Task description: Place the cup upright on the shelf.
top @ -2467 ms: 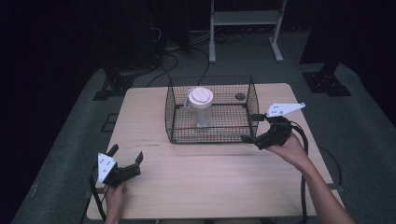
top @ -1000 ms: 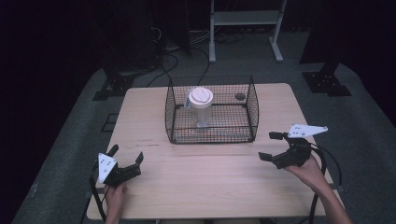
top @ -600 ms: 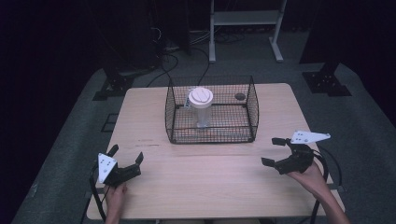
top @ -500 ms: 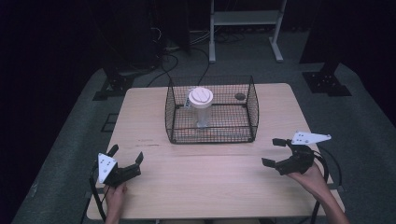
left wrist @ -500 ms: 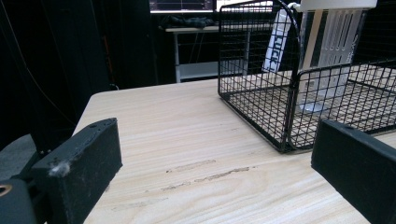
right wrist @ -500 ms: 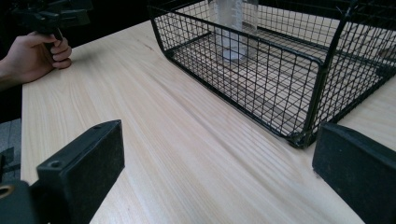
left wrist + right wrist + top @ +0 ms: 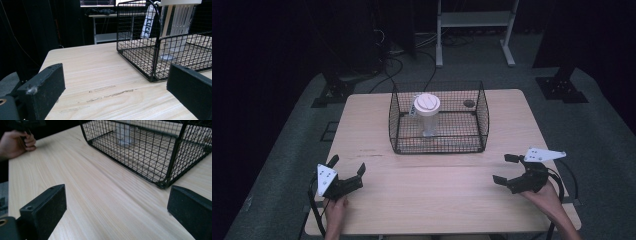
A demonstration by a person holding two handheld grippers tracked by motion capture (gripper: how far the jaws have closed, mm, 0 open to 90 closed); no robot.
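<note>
clear jar (image 7: 429, 116) with white lid, upright inside black wire basket (image 7: 438, 145)

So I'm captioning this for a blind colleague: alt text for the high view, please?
A black wire basket holding an upright white-lidded clear container sits on a wooden table. Nearer the camera, a person's hands hold the left claw and right claw, both open and empty.
</note>
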